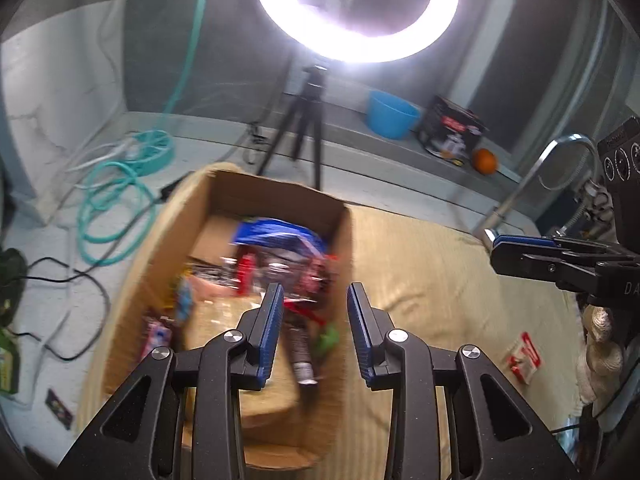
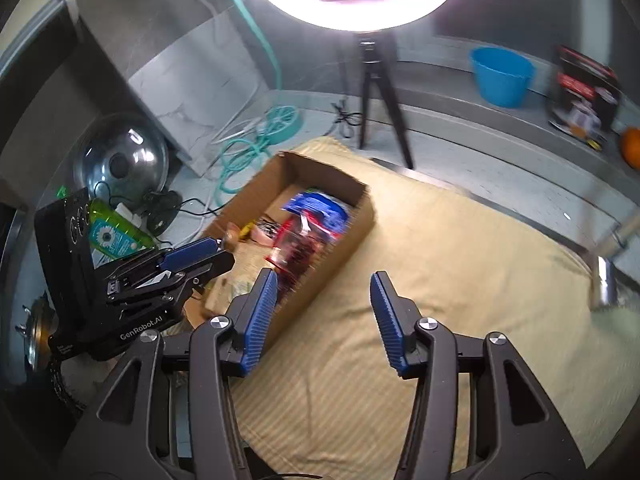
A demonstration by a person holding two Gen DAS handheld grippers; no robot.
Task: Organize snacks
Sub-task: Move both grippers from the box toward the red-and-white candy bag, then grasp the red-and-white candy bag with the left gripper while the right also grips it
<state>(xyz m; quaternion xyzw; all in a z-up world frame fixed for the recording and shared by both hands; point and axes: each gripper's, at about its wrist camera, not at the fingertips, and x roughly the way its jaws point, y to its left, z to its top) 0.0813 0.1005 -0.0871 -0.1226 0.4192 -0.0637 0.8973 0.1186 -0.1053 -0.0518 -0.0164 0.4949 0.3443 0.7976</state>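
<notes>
1. Your snacks sit gathered in the cardboard box [image 1: 240, 208], directly ahead of and below your left hand-held gripper [image 1: 315, 300]; collecting them in one container looks like the point of the task.
2. The box rests on a yellow striped cloth [image 1: 432, 264], probably there to keep packets off the surface.
3. One red-and-white packet [image 1: 525, 354] lies loose on the cloth, to the right of the left hand-held gripper, so I judge it unsorted.
4. Your left hand-held gripper is spread, holding nothing, above the blurred packets.
5. Your right hand-held gripper [image 2: 324, 300] is spread wider, empty, the box to its front-left.
</notes>
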